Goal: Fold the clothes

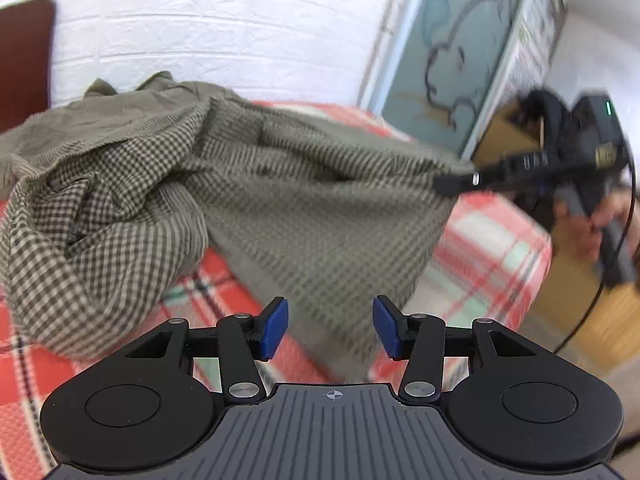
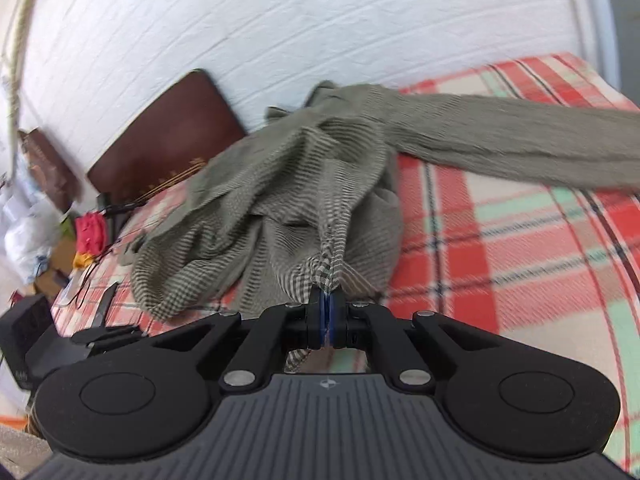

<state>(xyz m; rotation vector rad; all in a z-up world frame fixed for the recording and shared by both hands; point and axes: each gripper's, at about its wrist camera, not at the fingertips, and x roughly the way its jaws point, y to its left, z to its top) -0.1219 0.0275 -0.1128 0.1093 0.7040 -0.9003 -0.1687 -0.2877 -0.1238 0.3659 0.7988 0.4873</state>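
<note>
Two views: one from each wrist, both over a bed.
Left wrist, left gripper [image 1: 330, 328]: blue-padded fingers [image 1: 275, 328] apart with nothing between them.
Left wrist, garment: checked olive garment [image 1: 168, 184] heaped on the red plaid blanket [image 1: 492, 248], one corner stretched right and lifted off the bed.
Left wrist, right gripper [image 1: 456, 184]: fingers together on that corner, held by a blurred hand [image 1: 588, 224].
Right wrist, right gripper [image 2: 329, 312]: fingers clamped on a gathered pinch of the garment [image 2: 280, 184].
Right wrist, garment: bunched at the bed's middle, a sleeve trailing right across the blanket [image 2: 520, 240].
Right wrist, background: white brick-pattern wall [image 2: 280, 20], brown board [image 2: 168, 140] leaning against it.
</note>
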